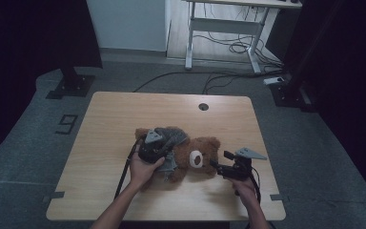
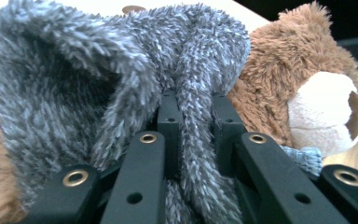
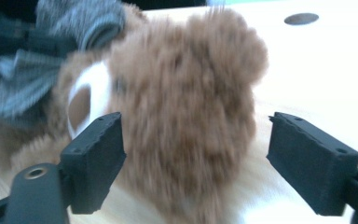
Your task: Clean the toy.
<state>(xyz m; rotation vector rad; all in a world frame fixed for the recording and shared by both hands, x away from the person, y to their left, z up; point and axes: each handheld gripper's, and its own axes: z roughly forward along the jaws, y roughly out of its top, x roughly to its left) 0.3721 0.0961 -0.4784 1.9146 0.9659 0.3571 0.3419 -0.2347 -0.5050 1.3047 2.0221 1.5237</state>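
A brown teddy bear lies on the wooden table, head toward the right, with a white muzzle. A fuzzy grey garment covers its body. My left gripper sits over the bear's torso, shut on a fold of the grey garment that runs between its jaws. My right gripper is open beside the bear's head; the jaws stand wide on either side of it, not touching.
The table has a round cable hole near its far edge. Bare tabletop lies on the left, far and right sides. A white desk frame and floor cables stand beyond the table.
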